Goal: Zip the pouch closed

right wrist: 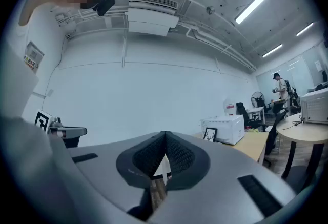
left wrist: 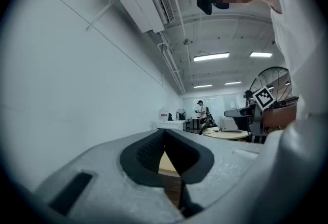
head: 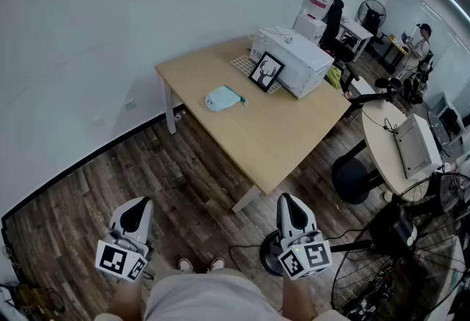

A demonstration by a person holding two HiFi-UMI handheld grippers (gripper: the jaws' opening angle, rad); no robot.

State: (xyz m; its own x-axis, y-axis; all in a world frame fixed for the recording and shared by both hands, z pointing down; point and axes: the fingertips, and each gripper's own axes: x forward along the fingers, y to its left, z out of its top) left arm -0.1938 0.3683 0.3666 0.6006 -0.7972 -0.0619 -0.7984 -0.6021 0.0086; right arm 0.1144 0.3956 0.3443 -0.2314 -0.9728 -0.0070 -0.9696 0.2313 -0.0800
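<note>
Holding left tongs and right tongs level

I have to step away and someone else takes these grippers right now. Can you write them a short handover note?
Left gripper: jaws shut, empty, held level, well short of the table.
Right gripper: the same.
The light blue pouch lies on the table near the picture frame, with neither gripper on it. Its zip is too small to read from here.
Done: nothing yet.
Left: step up to the table, steady the pouch, pull the zip closed.
</note>
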